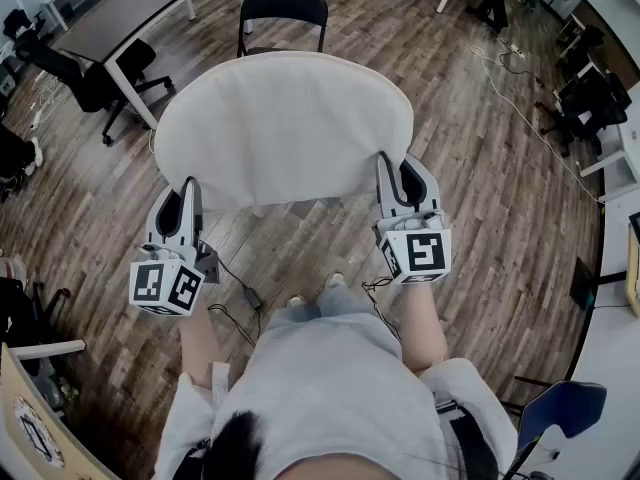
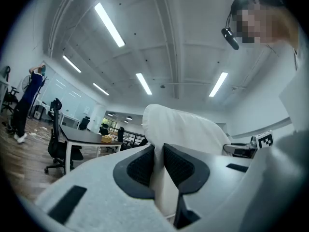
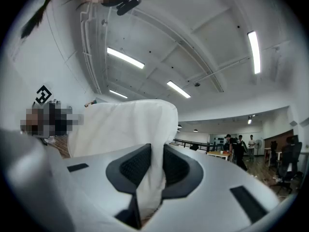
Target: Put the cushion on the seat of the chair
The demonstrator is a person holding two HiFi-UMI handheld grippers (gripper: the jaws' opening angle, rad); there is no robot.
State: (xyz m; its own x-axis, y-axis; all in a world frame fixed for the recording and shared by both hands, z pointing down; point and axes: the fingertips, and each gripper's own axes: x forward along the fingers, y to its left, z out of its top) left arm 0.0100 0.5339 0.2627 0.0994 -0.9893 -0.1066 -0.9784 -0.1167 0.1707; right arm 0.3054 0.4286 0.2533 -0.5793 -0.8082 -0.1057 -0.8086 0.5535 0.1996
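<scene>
A flat, rounded white cushion (image 1: 285, 128) hangs level in the air in the head view, held at its two near corners. My left gripper (image 1: 188, 190) is shut on its near-left edge and my right gripper (image 1: 392, 173) on its near-right edge. A black chair (image 1: 283, 10) stands on the floor beyond the cushion; only its backrest shows, its seat is hidden behind the cushion. In the left gripper view the cushion's fabric (image 2: 181, 132) is pinched between the black pads (image 2: 141, 166). The right gripper view likewise has the white cloth (image 3: 128, 124) pressed between the pads (image 3: 133, 168).
A long dark table (image 1: 130, 13) stands at the back left with a black office chair (image 1: 95, 78) beside it. More chairs and desks (image 1: 590, 98) line the right side. Cables (image 1: 500, 63) trail over the wooden floor. A person (image 3: 236, 149) stands far off.
</scene>
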